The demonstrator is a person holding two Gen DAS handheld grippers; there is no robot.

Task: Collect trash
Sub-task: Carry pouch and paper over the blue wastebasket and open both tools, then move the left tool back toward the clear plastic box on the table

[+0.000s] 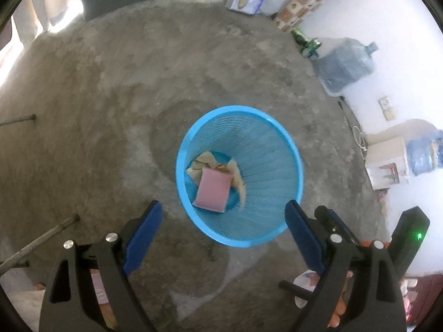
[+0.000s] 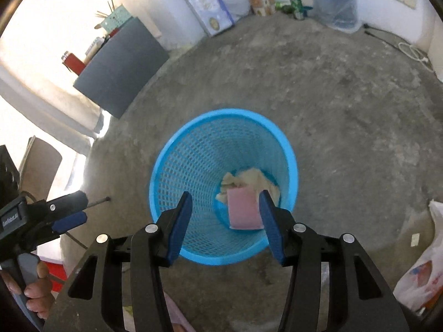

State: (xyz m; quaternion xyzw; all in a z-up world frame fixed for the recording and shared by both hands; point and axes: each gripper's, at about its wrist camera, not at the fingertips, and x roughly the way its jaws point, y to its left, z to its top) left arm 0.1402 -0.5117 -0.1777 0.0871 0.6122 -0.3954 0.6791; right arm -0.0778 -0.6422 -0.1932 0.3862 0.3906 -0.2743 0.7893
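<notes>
blue mesh basket (image 1: 277,166) is being viewed from above on a bare concrete floor (image 1: 138,83), both claws being pointed steeply down toward its mouth. two pieces of trash are being held inside it already: a pink sponge-like pad (image 1: 211,192) is lying flat on the bottom, and crumpled beige paper (image 1: 205,160) is bunched under and behind it, touching it. left gripper (image 1: 223,215) is being carried spread wide, nothing between its blue pads, the near rim of the basket showing in the gap. right gripper (image 2: 225,207) is being carried partly spread above the basket mouth, empty; the pink pad is seen through the gap between its fingers but is lying far below at the bottom, not pinched. a hand (image 2: 36,290) is seen at the lower left of the right wrist view, wrapped on the handle of the other tool. step judged: a drop into the basket is being finished, both claws being free of load. further candidates are being noted along the far wall: green cans (image 2: 296,7) beside a large water jug (image 2: 333,0), well apart from the basket; a white plastic bag (image 2: 423,271) is lying near at right. next move, as judged: a claw is needing to be lifted clear of the rim, swung toward loose litter, and lowered with fingers spread around it before being closed.
</notes>
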